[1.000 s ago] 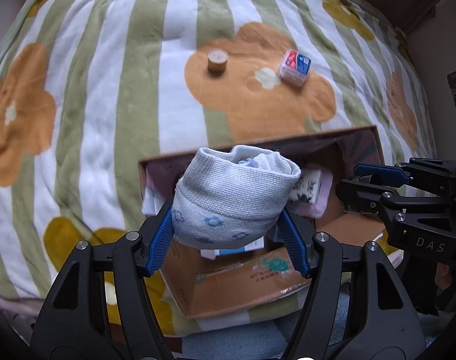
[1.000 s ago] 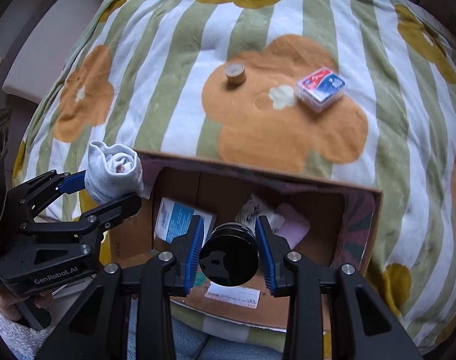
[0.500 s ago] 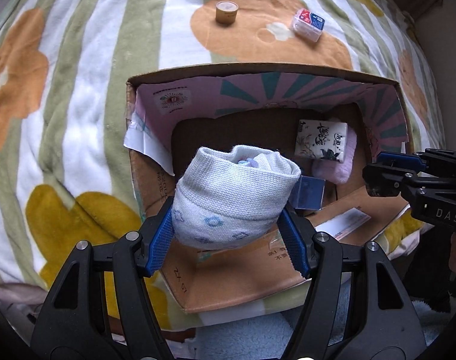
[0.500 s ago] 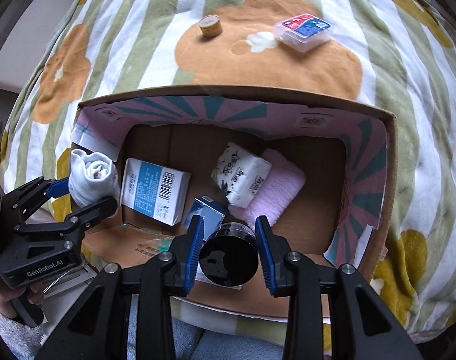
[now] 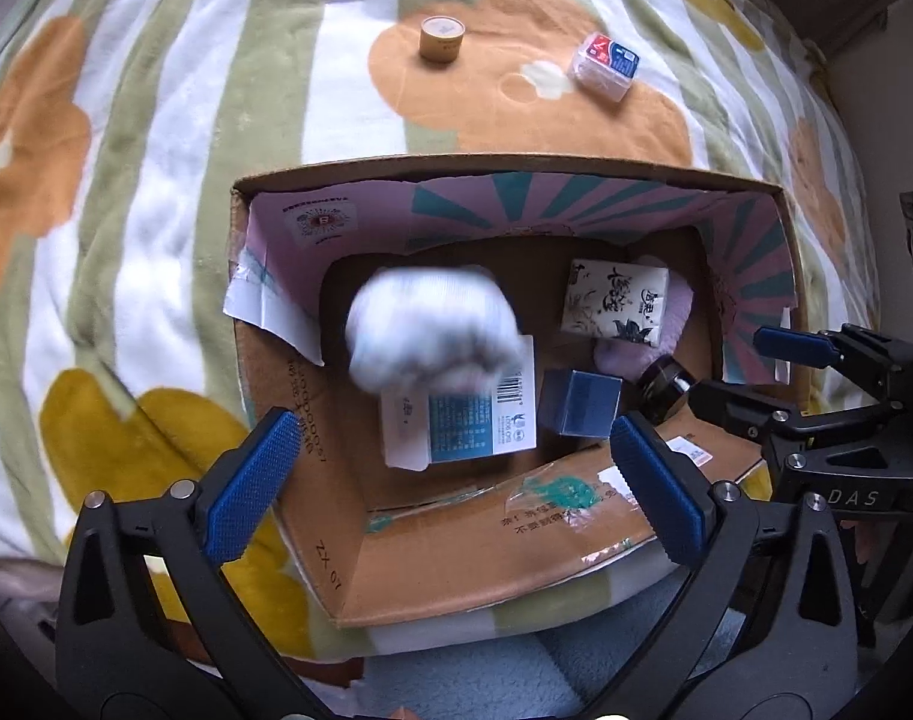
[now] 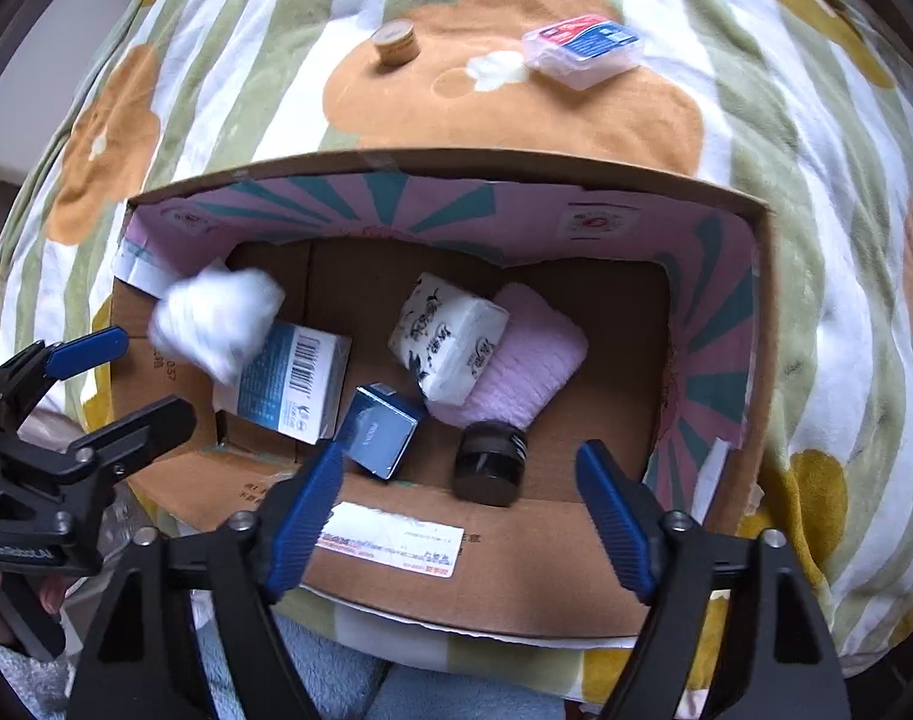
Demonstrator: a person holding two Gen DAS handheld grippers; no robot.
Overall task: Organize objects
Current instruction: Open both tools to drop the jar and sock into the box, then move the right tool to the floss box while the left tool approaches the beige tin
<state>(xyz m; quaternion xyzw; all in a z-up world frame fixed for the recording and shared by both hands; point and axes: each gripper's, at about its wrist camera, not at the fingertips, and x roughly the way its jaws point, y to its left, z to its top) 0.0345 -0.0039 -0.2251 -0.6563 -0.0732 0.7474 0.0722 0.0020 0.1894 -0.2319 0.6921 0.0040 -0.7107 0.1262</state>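
An open cardboard box [image 5: 504,171] [image 6: 456,159] sits on a flowered blanket. My left gripper [image 5: 456,468] is open above its near left side. A rolled white sock [image 5: 435,330] [image 6: 216,315], blurred, is falling free into the box over a blue and white carton [image 5: 462,426] [image 6: 288,387]. My right gripper [image 6: 462,516] is open above the near right side. A black jar [image 6: 491,463] [image 5: 663,390] stands on the box floor just beyond it. The box also holds a small blue box [image 6: 381,432], a tissue pack [image 6: 447,339] and a pink cloth [image 6: 525,360].
On the blanket [image 6: 576,114] behind the box lie a small round wooden container [image 5: 440,39] [image 6: 396,43] and a clear case with a red and blue label [image 5: 603,65] [image 6: 582,48]. A shipping label [image 6: 390,546] is on the box's near flap.
Both grippers opened. The left let go of the sock, which now drops into the box. The right let go of the black jar, which now stands on the box floor.
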